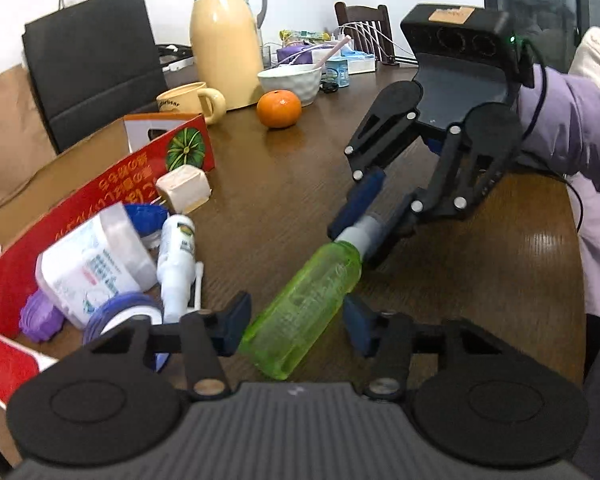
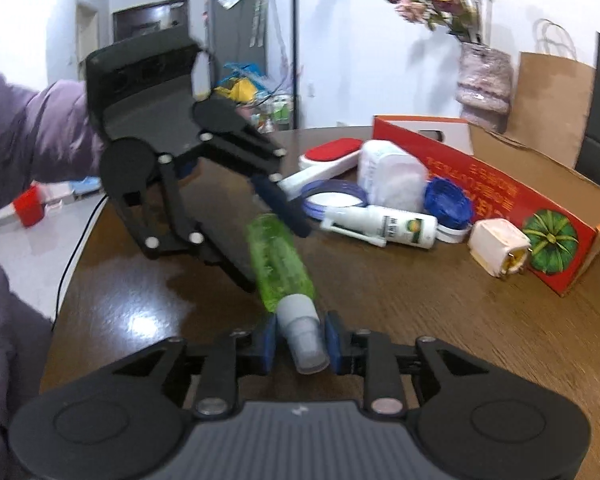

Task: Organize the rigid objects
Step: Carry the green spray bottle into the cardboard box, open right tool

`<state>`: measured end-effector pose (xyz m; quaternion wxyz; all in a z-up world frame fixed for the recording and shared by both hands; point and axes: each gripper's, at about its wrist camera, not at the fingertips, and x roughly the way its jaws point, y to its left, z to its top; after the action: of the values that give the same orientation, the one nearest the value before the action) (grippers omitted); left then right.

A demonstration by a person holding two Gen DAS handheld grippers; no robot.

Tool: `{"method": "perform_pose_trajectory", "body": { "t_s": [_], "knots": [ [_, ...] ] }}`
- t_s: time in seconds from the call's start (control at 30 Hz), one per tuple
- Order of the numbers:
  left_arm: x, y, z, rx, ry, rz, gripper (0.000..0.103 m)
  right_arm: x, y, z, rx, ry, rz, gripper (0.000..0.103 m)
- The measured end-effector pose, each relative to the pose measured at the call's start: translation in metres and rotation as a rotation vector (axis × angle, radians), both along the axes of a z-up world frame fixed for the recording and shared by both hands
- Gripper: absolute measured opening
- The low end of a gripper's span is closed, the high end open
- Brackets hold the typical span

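Observation:
A green clear bottle (image 1: 304, 304) with a grey cap (image 1: 360, 234) hangs tilted just above the brown table, between both grippers. My left gripper (image 1: 296, 324) is shut on the bottle's body, one blue pad against each side; the right wrist view shows that gripper (image 2: 274, 256) clamping the green bottle (image 2: 280, 264) from the left. My right gripper (image 2: 300, 346) stands around the grey cap (image 2: 302, 332), with a thin gap beside the left pad, so it is open. From the left wrist view the right gripper (image 1: 356, 246) reaches in from the upper right.
A red carton (image 1: 112, 184) lies open on its side at the left. In front of it lie a white jar (image 1: 92, 264), a white spray bottle (image 1: 176, 256) and a cream block (image 1: 184, 188). Further back are an orange (image 1: 279, 109), a mug (image 1: 192, 100) and a thermos jug (image 1: 224, 40).

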<state>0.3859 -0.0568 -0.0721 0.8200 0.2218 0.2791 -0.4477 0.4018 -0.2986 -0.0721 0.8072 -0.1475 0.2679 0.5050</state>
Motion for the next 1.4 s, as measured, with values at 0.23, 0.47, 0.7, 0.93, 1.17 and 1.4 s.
{"method": "perform_pose_trajectory", "body": {
  "t_s": [0.23, 0.47, 0.7, 0.93, 1.17, 1.4],
  "knots": [
    [0.006, 0.02, -0.005, -0.023, 0.08, 0.021, 0.048, 0.004, 0.0, -0.003, 0.018, 0.023, -0.007, 0.028],
    [0.008, 0.018, -0.004, -0.021, 0.062, 0.023, 0.047, 0.001, 0.004, -0.001, 0.002, 0.012, -0.012, 0.028],
    [0.009, 0.022, 0.018, -0.049, 0.018, 0.022, 0.047, 0.002, 0.003, 0.02, 0.019, -0.032, -0.024, 0.028],
    [0.04, 0.026, 0.078, -0.055, -0.085, -0.007, 0.047, 0.028, 0.008, 0.08, 0.027, -0.121, -0.037, 0.028],
    [0.104, 0.036, 0.135, -0.076, -0.156, -0.017, 0.047, 0.095, 0.016, 0.141, 0.066, -0.157, -0.044, 0.028],
    [0.187, 0.054, 0.15, -0.069, -0.166, 0.003, 0.047, 0.192, 0.039, 0.159, 0.079, -0.105, -0.032, 0.029]
  ]
}}
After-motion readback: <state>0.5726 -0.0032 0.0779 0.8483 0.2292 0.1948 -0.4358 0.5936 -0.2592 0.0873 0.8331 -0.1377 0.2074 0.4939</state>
